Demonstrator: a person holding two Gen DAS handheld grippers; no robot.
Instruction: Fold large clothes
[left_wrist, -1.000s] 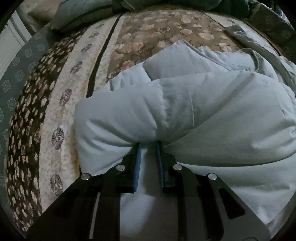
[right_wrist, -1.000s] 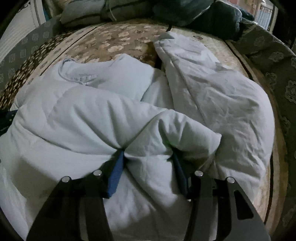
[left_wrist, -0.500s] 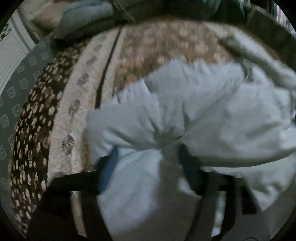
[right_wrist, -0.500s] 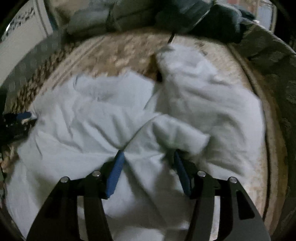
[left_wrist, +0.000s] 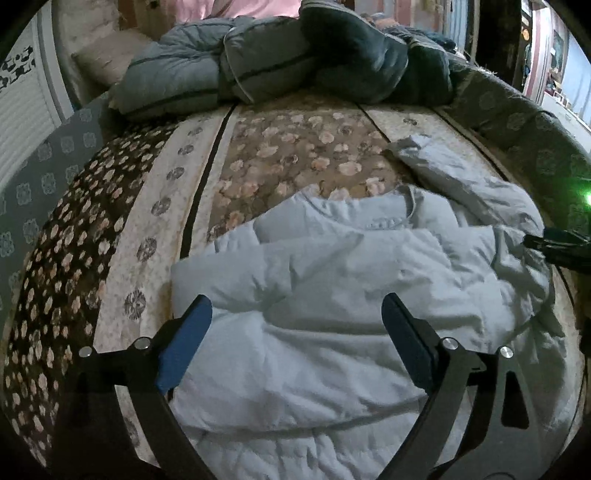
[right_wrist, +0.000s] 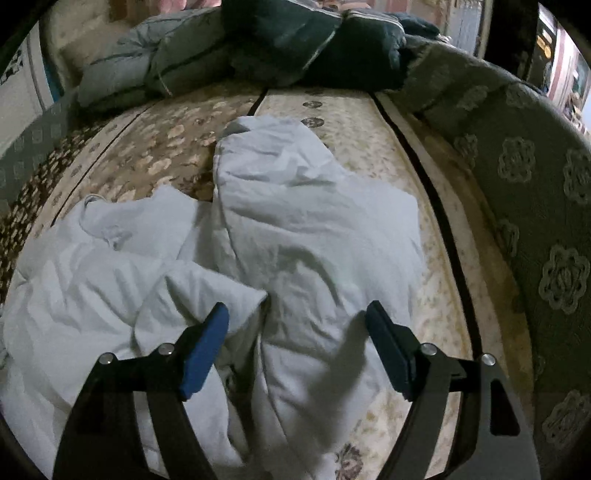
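Jaws spread wide on left gripper (left_wrist: 295, 314) & right gripper (right_wrist: 297, 321), just opened, nothing pinched. Pale garment (left_wrist: 332, 288) lies bunched on bedspread (left_wrist: 288, 147); puffy fold prob springs open, sleeve (right_wrist: 266, 155) sprawling farther off.

Your pale garment (left_wrist: 332, 295): near end cut off by bottom edge, both views. Dark bedding pile (left_wrist: 295, 55) cropped at top. Right gripper (left_wrist: 554, 247): only dark tip visible at left view's edge.
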